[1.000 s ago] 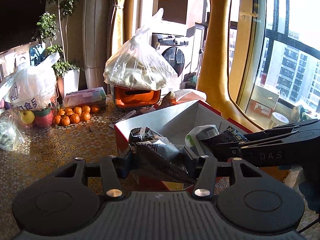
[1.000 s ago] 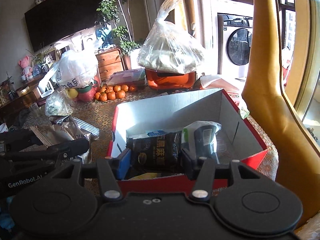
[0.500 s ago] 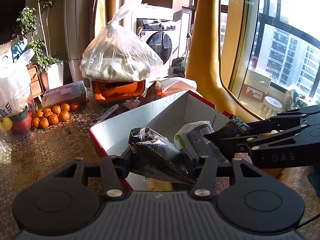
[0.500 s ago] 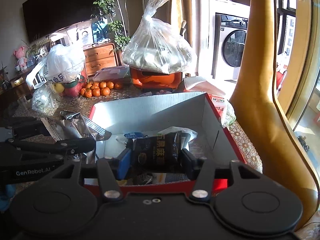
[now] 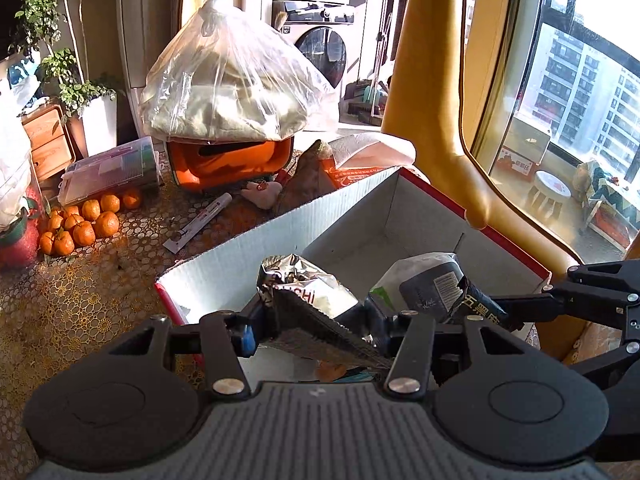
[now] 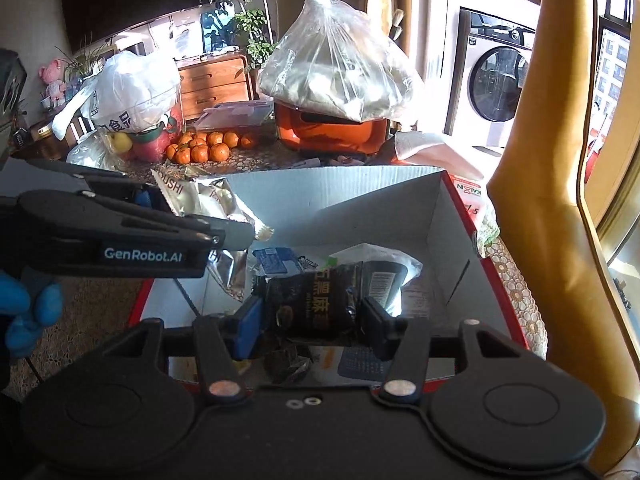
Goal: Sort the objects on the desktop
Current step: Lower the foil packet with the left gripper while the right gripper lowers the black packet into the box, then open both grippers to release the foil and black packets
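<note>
"GenRobot.AI" (white) on left gripper (image 6: 224,216)

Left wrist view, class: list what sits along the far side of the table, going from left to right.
Pile of tangerines → clear plastic case → orange container under a knotted plastic bag → white paper bag.

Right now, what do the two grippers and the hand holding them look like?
Both are matte black plastic with silver screws. The left gripper carries white GenRobot.AI lettering and a blue pad; the right gripper has one blue pad, one black. The person's hand wears a blue glove.
</note>
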`<state>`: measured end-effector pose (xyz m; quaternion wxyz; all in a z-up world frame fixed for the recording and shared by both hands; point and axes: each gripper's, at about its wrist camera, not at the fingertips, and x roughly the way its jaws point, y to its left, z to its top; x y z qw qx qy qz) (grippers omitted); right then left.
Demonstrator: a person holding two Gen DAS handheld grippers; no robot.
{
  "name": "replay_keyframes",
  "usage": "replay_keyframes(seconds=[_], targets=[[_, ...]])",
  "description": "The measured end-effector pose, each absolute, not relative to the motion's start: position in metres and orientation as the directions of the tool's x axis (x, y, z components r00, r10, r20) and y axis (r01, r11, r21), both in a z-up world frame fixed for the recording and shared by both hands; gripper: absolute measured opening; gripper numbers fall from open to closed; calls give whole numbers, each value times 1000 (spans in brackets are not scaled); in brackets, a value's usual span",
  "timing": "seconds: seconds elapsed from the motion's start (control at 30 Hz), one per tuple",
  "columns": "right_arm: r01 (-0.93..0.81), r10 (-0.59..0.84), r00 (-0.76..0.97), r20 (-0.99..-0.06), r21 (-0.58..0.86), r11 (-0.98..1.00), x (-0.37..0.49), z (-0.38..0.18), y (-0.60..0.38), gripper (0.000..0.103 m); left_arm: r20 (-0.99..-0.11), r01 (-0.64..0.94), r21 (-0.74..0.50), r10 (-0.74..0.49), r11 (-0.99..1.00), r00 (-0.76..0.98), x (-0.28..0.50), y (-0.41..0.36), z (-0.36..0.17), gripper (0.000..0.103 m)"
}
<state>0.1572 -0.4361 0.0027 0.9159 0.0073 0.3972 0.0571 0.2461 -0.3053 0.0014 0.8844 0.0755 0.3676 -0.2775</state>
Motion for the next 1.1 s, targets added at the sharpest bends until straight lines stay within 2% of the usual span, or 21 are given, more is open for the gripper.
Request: replay_keyframes(seconds=[0.8,0.87,0.97,1.1], targets=[[-145,138,576,-806,66,987,200,-54,-423,55,-754,543,-85,-410,836,514,285,-319,-42,51],[-150,143,580,-802,67,986,198,-53,-424,62,-753,539,-92,-413,838,512,286,-318,-43,51],[-155,158,593,-789,80,985,195,-49,-426,68,-751,533,-106,-419,840,511,286,-316,-44,51],[-158,155,607,-780,73,985,188,-41,-427,71,-745,532,-118,-429,839,511,283,-314,-41,51]])
